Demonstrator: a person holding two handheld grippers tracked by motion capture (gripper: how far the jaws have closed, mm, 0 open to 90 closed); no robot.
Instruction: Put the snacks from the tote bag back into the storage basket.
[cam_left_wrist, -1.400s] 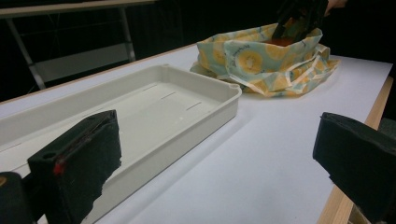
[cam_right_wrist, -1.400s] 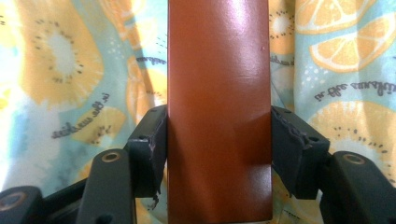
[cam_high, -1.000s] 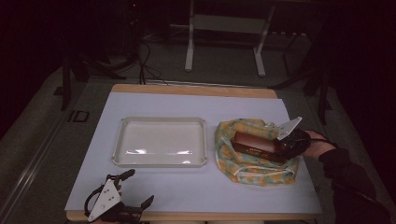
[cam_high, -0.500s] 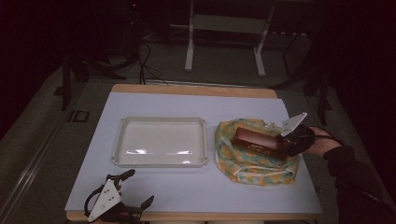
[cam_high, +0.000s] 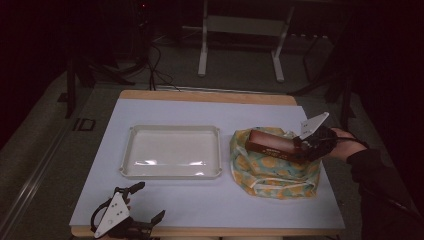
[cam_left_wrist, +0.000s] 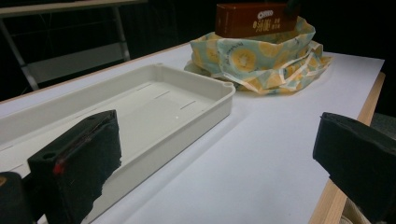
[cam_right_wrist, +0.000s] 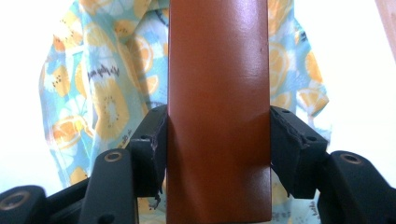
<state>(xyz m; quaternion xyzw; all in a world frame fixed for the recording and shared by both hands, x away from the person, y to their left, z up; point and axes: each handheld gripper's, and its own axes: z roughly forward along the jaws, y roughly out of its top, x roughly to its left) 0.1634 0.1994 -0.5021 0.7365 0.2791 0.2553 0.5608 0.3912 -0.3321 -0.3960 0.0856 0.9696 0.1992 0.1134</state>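
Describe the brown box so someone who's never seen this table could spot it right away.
On the white table, look right of the tray to the fruit-print bag. The long brown box sits above it, clamped in the right gripper; nothing else there is brown.

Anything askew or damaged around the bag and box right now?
Nothing damaged or spilled. The brown box is tilted above the fruit-print bag, simply because the right gripper has it clamped. The tray sits square, empty.

1 tray (cam_high: 172, 172), 1 cloth bag (cam_high: 272, 172), 1 brown box (cam_high: 272, 143), 2 grippers.
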